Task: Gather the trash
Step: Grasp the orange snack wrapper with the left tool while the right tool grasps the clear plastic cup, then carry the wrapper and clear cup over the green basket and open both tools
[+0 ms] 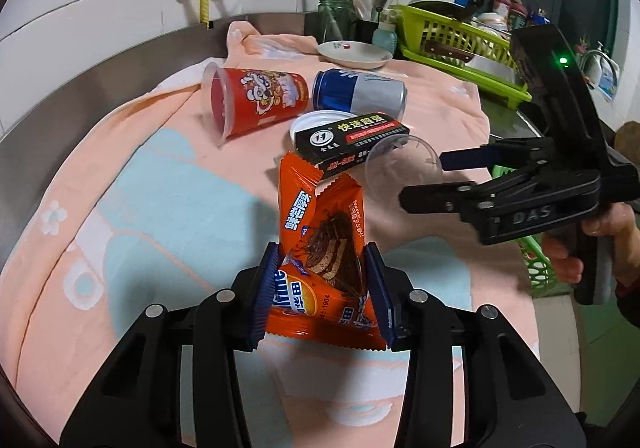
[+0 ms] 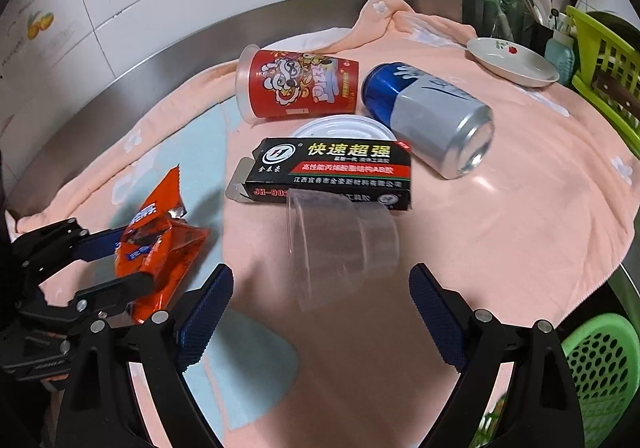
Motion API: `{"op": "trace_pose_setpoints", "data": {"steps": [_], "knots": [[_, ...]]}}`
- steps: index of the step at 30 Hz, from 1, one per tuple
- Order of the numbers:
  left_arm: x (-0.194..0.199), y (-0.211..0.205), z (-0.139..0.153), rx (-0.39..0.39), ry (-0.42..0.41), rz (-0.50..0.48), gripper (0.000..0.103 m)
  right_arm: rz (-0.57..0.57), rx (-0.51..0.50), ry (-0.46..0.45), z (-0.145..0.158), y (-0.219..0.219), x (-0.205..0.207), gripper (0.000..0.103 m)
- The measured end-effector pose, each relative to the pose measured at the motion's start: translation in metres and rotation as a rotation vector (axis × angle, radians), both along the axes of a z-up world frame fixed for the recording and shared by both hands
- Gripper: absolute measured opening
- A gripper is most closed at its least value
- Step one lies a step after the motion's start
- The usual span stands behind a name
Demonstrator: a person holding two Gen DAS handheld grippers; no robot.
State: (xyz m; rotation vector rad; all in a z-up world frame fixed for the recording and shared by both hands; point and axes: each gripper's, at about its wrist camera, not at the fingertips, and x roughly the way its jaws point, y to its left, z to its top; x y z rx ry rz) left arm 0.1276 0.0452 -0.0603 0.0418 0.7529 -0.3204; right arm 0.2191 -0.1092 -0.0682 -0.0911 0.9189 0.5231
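Observation:
My left gripper (image 1: 322, 288) is shut on an orange snack wrapper (image 1: 320, 224), its blue pads pressing both sides; the right wrist view shows that gripper (image 2: 136, 260) and wrapper (image 2: 160, 244) at lower left. A clear plastic cup (image 2: 340, 244) lies on its side, partly between the fingers of my open right gripper (image 2: 320, 276), pads apart from it. Behind it on the peach towel (image 2: 500, 208) lie a black glue box (image 2: 332, 172), a white lid (image 2: 340, 126), a red snack cup (image 2: 300, 88) and a blue and silver can (image 2: 428, 116).
A white plate (image 2: 512, 62) sits at the towel's back right, beside a jar of utensils (image 2: 504, 12) and a green dish rack (image 2: 600, 60). A green basket (image 2: 600, 360) stands below the counter edge at lower right. A tiled wall and pipes close off the back.

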Motion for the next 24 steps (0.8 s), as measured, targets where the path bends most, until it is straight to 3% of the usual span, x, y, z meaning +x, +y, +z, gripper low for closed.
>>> {"op": "trace_pose_setpoints", "data": {"steps": [10,16,18,24], "knots": [[0.0,0.008,0.001,-0.024,-0.003,0.017,0.042,-0.045,-0.058,-0.006,-0.015,0.019,0.014,0.08],[0.001,0.008,-0.002,-0.027,0.003,0.015,0.042,-0.069,-0.096,-0.022,-0.023,0.022,0.018,0.069],[0.001,0.008,-0.003,-0.025,0.005,0.016,0.042,-0.08,-0.119,-0.033,-0.023,0.022,0.019,0.06],[-0.001,0.006,0.0,-0.028,0.001,0.014,0.042,-0.093,-0.099,-0.034,-0.021,0.012,0.016,0.06]]}}
